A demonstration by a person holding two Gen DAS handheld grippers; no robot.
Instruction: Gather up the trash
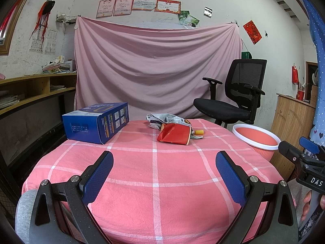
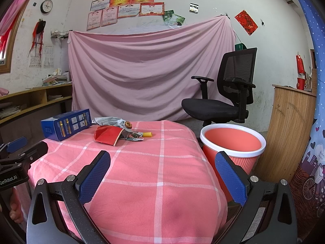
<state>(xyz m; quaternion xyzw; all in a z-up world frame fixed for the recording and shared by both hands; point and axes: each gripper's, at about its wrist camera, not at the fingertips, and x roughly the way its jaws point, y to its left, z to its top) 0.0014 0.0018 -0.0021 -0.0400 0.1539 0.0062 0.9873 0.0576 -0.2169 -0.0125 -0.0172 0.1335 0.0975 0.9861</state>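
Left gripper (image 1: 164,174): blue textured pads spread wide, nothing between them, hovering over the near edge of the pink checked tablecloth (image 1: 154,183). Right gripper (image 2: 163,174): same state, jaws fully apart and empty, over the cloth's near right corner, its right pad in front of the bin wall. Each gripper shows at the edge of the other's view, at 3 o'clock from the left camera and 9 o'clock from the right. Trash sits at 12 o'clock from the left gripper, far side of the table: a crumpled red foil wrapper (image 1: 174,135) in front, a wrinkled grey printed plastic bag (image 1: 168,119) just behind and touching it, a small yellow cap-shaped piece (image 1: 199,132) beside the wrapper at its 3 o'clock, flattened silver scraps (image 2: 134,137) under that. In the right view a small brown round piece (image 2: 128,125) rests on top of the pile; can't tell what it is. Blue rectangular cardboard box (image 1: 97,122) lies at 10 o'clock, apart from the pile. Coral ribbed plastic bin with white rim (image 2: 233,142) stands off the table at 2 o'clock, beside the table edge. Black mesh office chair (image 1: 233,95) behind the bin, pink draped sheet (image 1: 156,69) on the back wall.
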